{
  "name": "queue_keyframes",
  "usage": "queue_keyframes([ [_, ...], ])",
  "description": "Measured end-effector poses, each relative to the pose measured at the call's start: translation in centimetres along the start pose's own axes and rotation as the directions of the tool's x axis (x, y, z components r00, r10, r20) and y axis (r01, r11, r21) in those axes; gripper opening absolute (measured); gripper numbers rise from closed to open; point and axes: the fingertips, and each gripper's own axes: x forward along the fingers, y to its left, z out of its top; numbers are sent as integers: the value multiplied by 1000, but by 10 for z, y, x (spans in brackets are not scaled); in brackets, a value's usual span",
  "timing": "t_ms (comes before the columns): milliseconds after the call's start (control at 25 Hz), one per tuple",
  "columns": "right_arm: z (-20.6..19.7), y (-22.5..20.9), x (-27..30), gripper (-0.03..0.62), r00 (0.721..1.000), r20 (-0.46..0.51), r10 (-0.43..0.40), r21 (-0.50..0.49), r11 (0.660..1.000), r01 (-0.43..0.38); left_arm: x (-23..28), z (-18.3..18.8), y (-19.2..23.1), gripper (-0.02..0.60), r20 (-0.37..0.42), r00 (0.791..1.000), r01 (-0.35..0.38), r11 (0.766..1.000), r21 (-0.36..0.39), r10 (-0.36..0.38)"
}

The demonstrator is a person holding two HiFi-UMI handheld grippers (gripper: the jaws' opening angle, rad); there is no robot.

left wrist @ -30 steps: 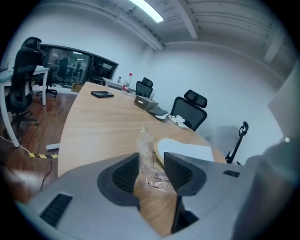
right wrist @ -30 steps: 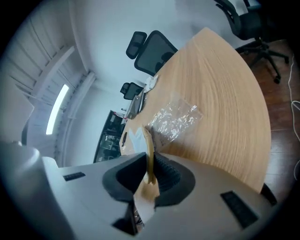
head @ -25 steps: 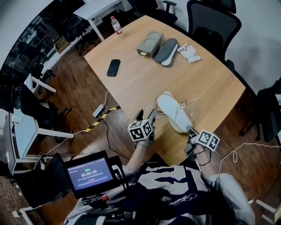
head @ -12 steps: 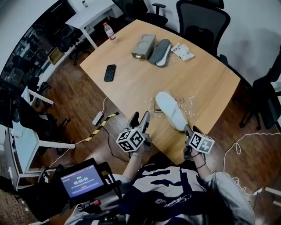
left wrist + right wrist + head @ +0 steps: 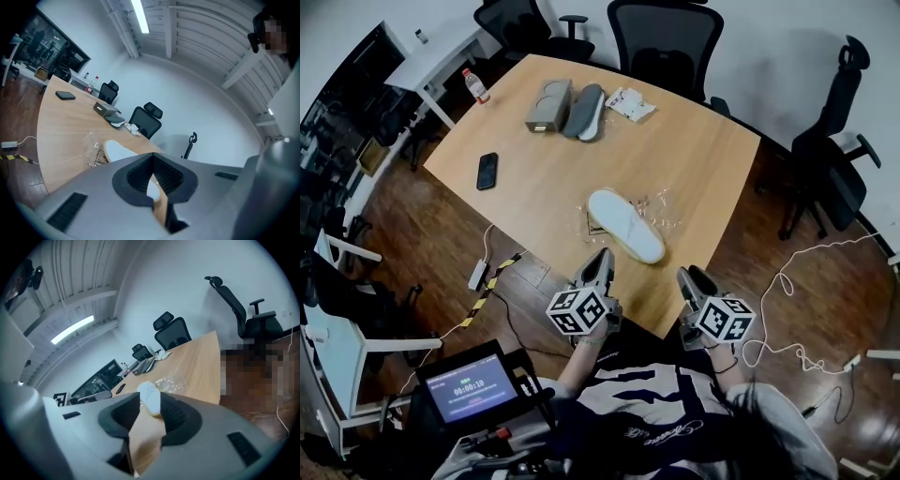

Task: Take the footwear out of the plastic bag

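White slipper (image 5: 625, 225) lies flat near the tabletop's (image 5: 703, 159) near edge, with the clear plastic bag (image 5: 657, 206) crumpled against its 1 o'clock side. Whether film also wraps the slipper, I can't tell. In the head view its long axis runs from 10 o'clock to 4 o'clock, broader end at 10, narrower end aimed at the edge, just ahead of the right gripper.

Here's the risk: the slipper sits close to that edge. A tug on loose film could drag it along and tip it to the floor. A pinch catching slipper and plastic together would lift both, and nothing comes out. And thin film may simply slide from the pads.

Left gripper (image 5: 600, 262), at 7 o'clock from the slipper, hangs off the edge, its jaws just snapped together on nothing. Right gripper (image 5: 688, 279), at 5 o'clock, has jaws partly apart and just narrowing, with the slipper only in line beyond them, not between them.
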Motion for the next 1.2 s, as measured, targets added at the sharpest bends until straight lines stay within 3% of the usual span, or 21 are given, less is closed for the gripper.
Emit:
queue_keyframes([
  [200, -1, 11, -17, -12, 998, 5, 63, -59, 996, -63, -14, -10, -26, 3, 9, 1000, 6, 1000, 2, -6],
  [360, -9, 13, -40, -12, 990, -23, 141, -63, 988, -142, -31, -26, -47, 3, 31, 999, -32, 999, 3, 32],
  [520, -16, 15, -78, -12, 972, -71, 222, -134, 964, -230, -56, -46, -77, 3, 84, 993, -80, 996, -26, 82],
  [760, -43, 9, -154, -12, 939, -150, 309, -221, 916, -336, -101, -108, -144, 3, 127, 985, -109, 990, -89, 120],
  [1000, -64, 22, -184, -12, 900, -211, 381, -199, 885, -421, -137, -143, -184, 3, 104, 984, -145, 989, -40, 148],
  [1200, -83, 47, -203, -12, 863, -244, 443, -172, 856, -488, -172, -150, -199, 3, 119, 976, -183, 983, 6, 181],
])
